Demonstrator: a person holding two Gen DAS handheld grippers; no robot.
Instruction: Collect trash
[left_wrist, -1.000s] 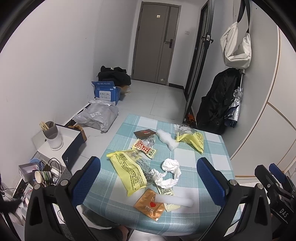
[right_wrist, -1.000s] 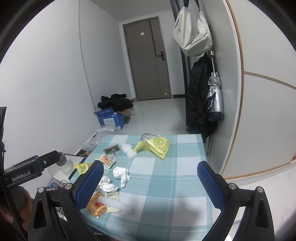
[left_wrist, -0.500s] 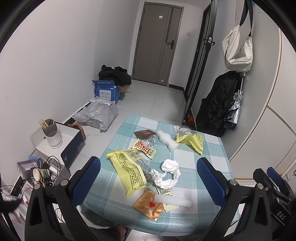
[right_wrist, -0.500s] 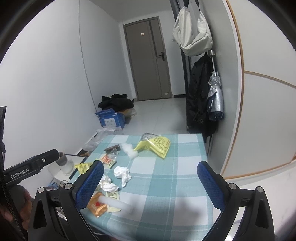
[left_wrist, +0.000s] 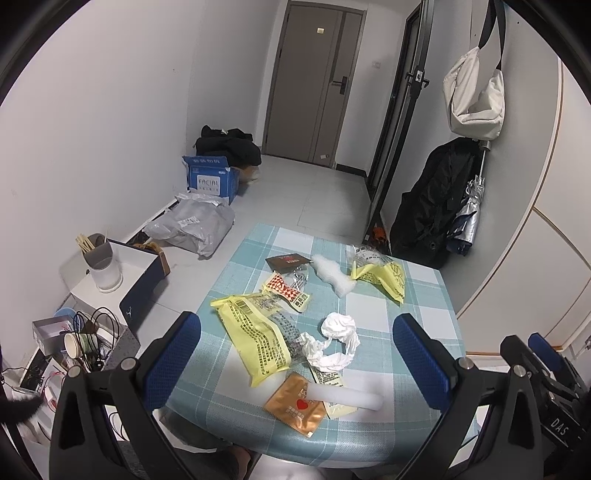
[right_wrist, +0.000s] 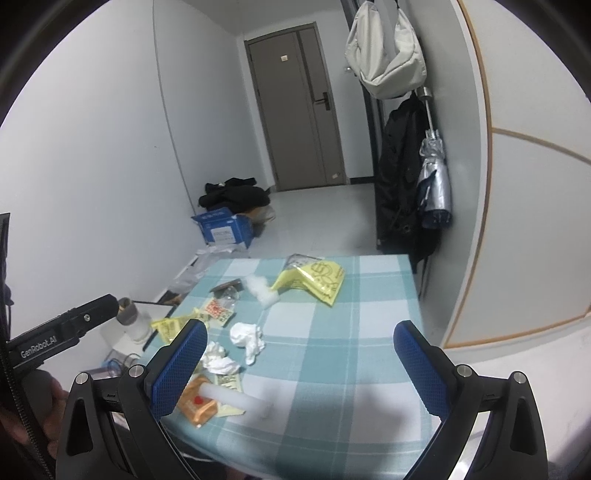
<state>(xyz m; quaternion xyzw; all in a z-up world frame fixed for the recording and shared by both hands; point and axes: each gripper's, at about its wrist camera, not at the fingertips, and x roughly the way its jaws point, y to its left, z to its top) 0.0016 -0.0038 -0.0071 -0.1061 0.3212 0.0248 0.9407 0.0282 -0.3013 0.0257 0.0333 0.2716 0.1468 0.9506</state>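
Observation:
Trash lies scattered on a teal checked table (left_wrist: 424, 295) (right_wrist: 369, 295). A long yellow wrapper (left_wrist: 255, 336), crumpled white tissue (left_wrist: 336, 343) (right_wrist: 247, 339), an orange sachet (left_wrist: 297, 404) (right_wrist: 197, 404) and a white foam stick (left_wrist: 347, 395) (right_wrist: 236, 400) lie near the front edge. Farther back are a red-and-yellow wrapper (left_wrist: 290, 291), a dark packet (left_wrist: 288, 261), a white foam lump (left_wrist: 334, 275) (right_wrist: 260, 288) and another yellow wrapper (left_wrist: 384, 277) (right_wrist: 314, 280). My left gripper (left_wrist: 297, 356) and right gripper (right_wrist: 297, 362) both hover open and empty above the near edge.
Left of the table stand a white box with a cup of chopsticks (left_wrist: 99, 262), cables and a paper cup (left_wrist: 75, 343). On the floor are a grey bag (left_wrist: 195, 225) and a blue carton (left_wrist: 210, 179). A dark coat and an umbrella (left_wrist: 469, 218) hang at right.
The left wrist view has tilted slightly, so the table sits a little lower in frame. The right gripper and the trash have not moved.

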